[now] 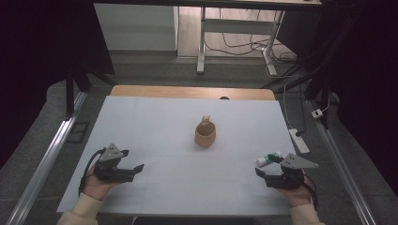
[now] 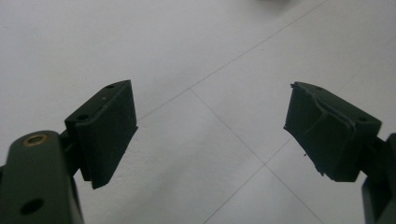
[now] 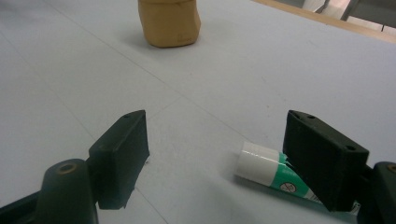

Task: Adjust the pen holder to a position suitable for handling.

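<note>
White worktop (image 1: pixel 155 122) carries everything, wooden strip along its far edge. Tan cup (image 1: pixel 205 134) stands upright near the worktop centre, a small pale object poking out of its top; cup well apart from both grippers. Left gripper (image 1: pixel 137 168) sits low near the front-left corner, jaws spread wide, only bare worktop between them. Right gripper (image 1: pixel 259 172) near the front-right corner, jaws also wide apart, clamping nothing. Small white-and-green tube (image 3: pixel 273 171) lies flat by the right edge, just beside the right gripper's outer jaw, white cap end pointing toward the cup.
</note>
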